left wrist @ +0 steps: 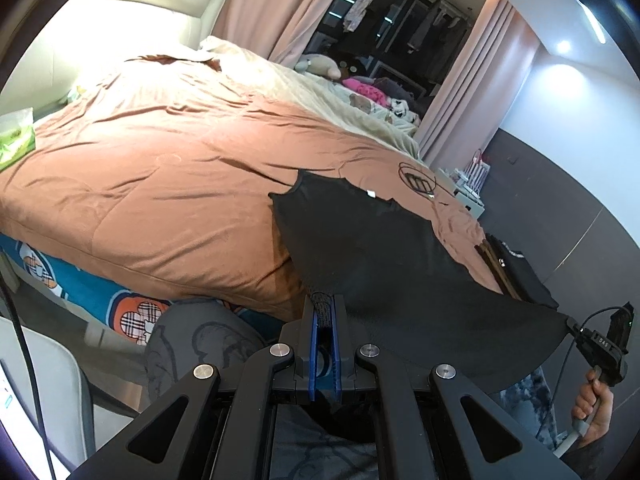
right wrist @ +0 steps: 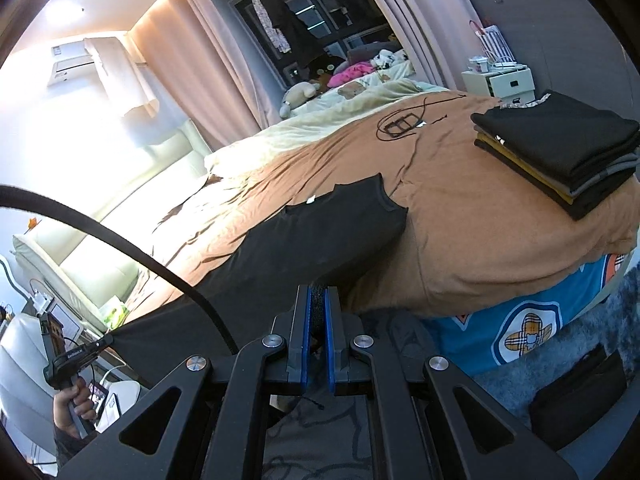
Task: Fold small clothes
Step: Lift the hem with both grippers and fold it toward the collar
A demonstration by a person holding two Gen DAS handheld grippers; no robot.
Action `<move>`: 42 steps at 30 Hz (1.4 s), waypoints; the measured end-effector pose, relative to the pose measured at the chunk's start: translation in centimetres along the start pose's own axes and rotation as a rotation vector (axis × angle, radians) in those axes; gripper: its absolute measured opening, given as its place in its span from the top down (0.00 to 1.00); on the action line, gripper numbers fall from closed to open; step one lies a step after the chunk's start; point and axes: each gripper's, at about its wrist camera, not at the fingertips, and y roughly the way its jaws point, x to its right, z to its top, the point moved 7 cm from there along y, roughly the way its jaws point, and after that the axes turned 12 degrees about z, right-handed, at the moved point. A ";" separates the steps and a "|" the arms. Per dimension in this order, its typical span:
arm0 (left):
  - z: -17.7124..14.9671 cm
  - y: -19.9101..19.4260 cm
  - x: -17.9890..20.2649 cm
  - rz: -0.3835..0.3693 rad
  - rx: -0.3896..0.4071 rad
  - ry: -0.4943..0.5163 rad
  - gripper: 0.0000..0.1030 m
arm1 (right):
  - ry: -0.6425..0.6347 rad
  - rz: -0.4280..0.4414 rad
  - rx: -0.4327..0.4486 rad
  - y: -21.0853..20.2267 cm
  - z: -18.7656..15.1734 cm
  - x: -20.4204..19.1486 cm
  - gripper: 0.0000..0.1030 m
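A black T-shirt (left wrist: 384, 248) is stretched between my two grippers, its collar end lying on the brown bedspread (left wrist: 168, 168) and its hem held off the bed's edge. My left gripper (left wrist: 324, 306) is shut on one hem corner, black fabric pinched between its blue pads. My right gripper (right wrist: 319, 298) is shut on the other hem corner of the same T-shirt (right wrist: 320, 232). Each gripper shows in the other's view: the right gripper (left wrist: 570, 325) at far right, the left gripper (right wrist: 107, 339) at lower left, each in a person's hand.
A stack of folded dark clothes (right wrist: 560, 152) sits on the bed's right corner. A coiled black cable (right wrist: 400, 124) lies further back on the bedspread (right wrist: 480, 216). A green tissue pack (left wrist: 16, 140) is at the left. Soft toys and bedding (left wrist: 360, 88) lie by the window.
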 end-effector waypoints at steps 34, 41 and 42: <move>10.3 15.2 1.1 0.099 -0.101 0.062 0.95 | 0.085 -0.095 -0.059 13.5 8.7 4.6 0.97; 12.7 18.7 1.6 0.122 -0.130 0.062 0.95 | 0.114 -0.103 -0.083 16.9 11.0 5.8 0.97; 13.0 19.1 1.6 0.125 -0.134 0.062 0.95 | 0.116 -0.104 -0.087 17.5 11.4 5.9 0.97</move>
